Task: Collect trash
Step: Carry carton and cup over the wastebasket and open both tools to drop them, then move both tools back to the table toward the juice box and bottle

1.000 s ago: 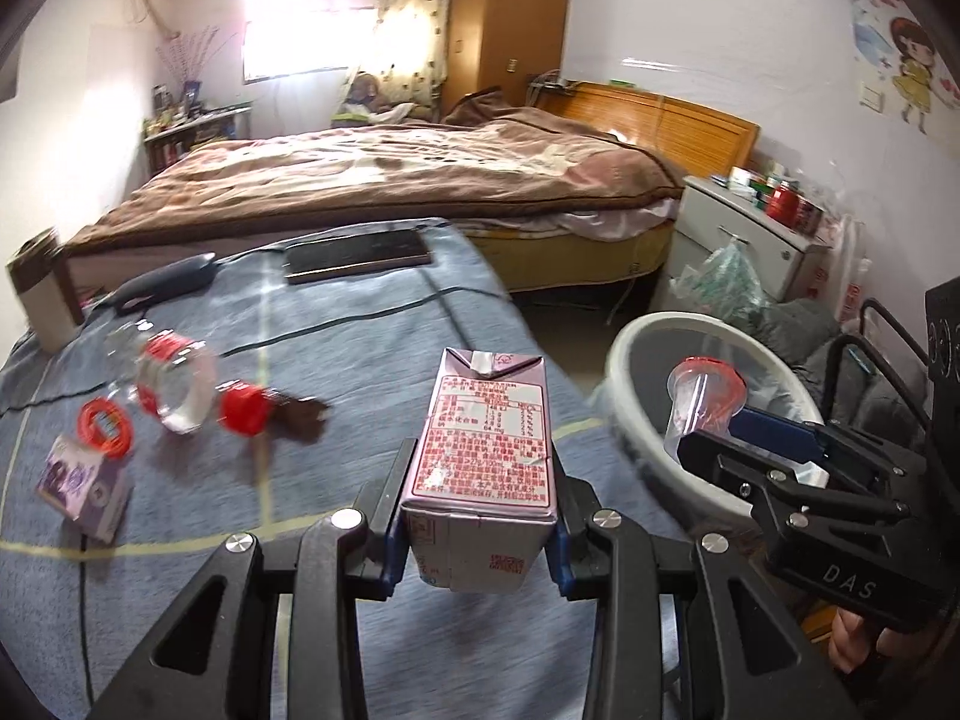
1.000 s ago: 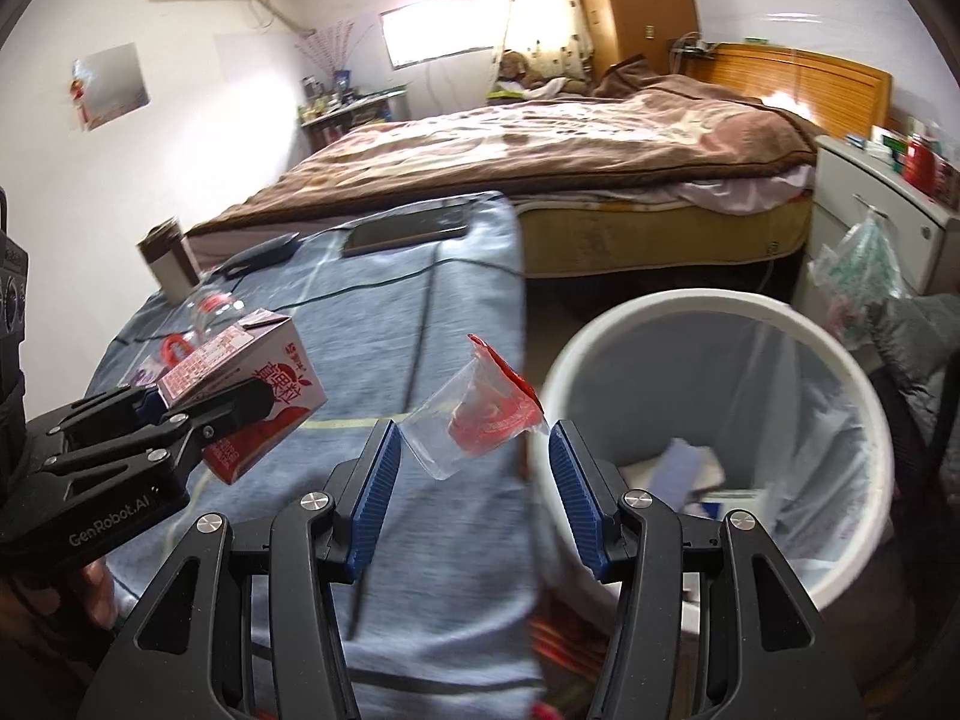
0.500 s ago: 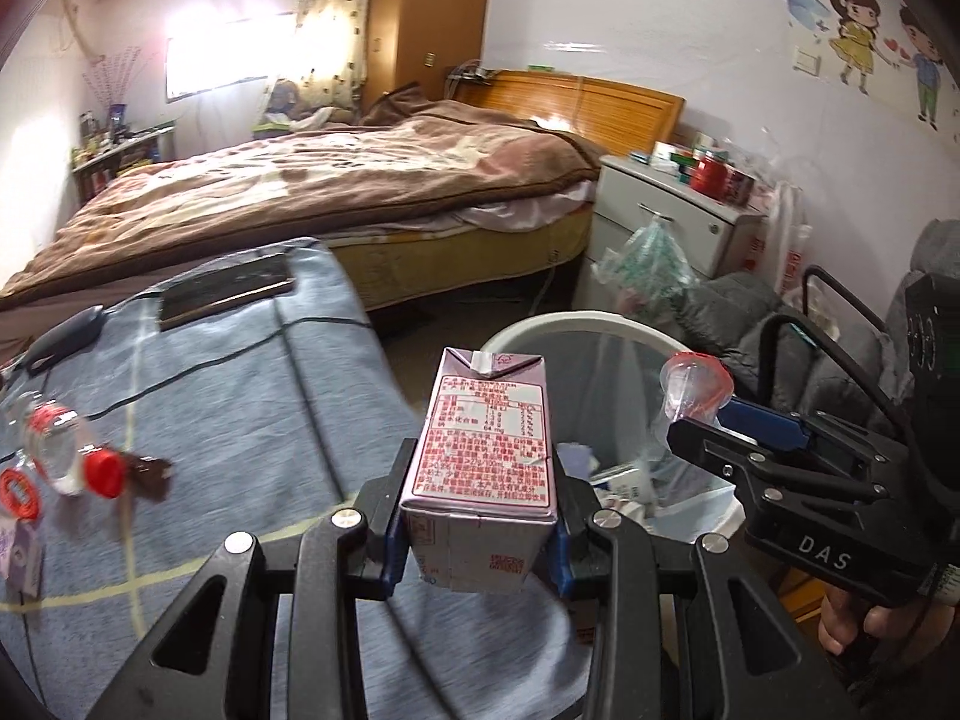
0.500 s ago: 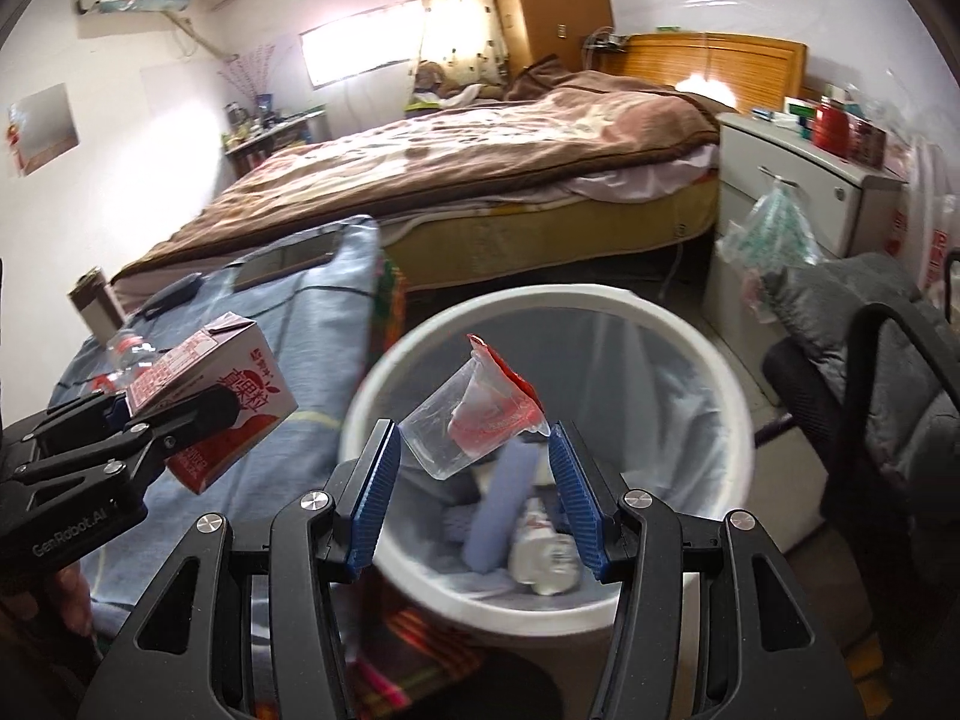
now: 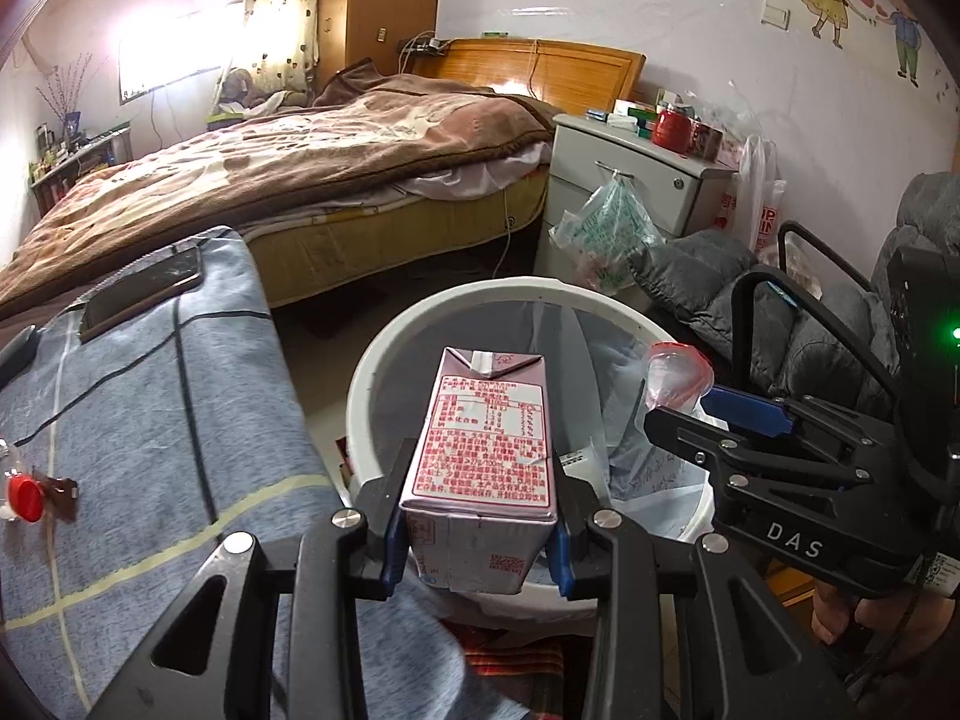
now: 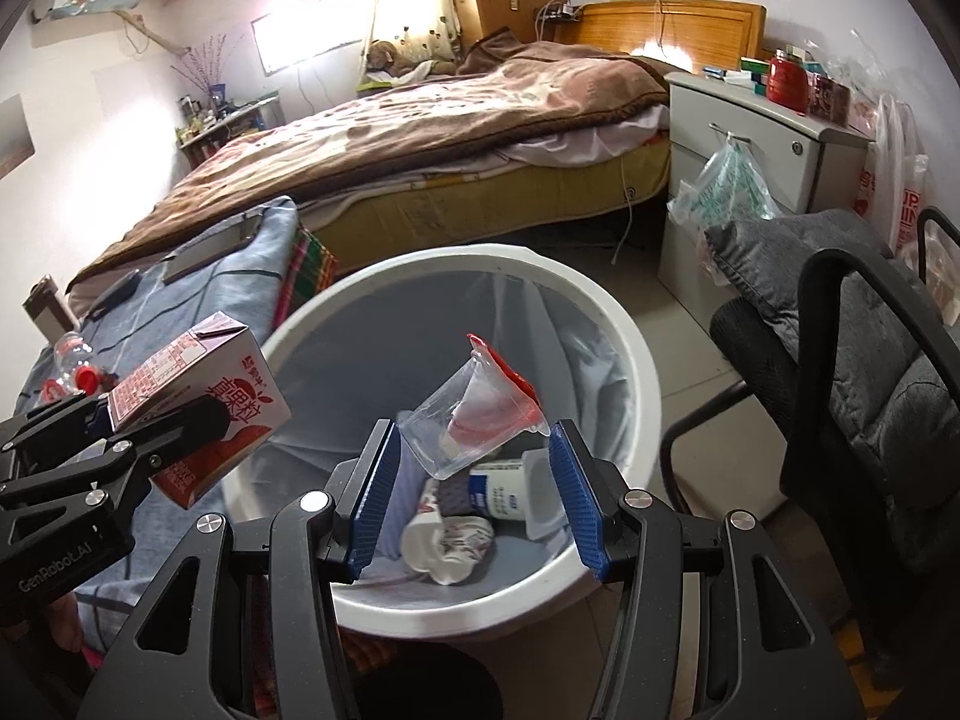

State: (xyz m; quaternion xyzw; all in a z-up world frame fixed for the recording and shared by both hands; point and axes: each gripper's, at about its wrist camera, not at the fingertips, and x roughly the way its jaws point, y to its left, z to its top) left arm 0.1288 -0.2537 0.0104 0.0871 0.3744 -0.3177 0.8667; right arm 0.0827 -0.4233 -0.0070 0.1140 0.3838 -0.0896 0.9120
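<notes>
Right claw (image 6: pixel 474 483) view only: binned cup (image 6: pixel 453 546)

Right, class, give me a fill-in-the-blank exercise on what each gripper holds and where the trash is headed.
1. The left gripper is shut on a drink ____.
2. The right gripper holds a clear plastic ____ with a red lid.
3. Both are poised above the white ____, which is lined with a bag.
4. A ____ cap lies on the blue cloth.

Missing words: carton; cup; bin; red
</notes>
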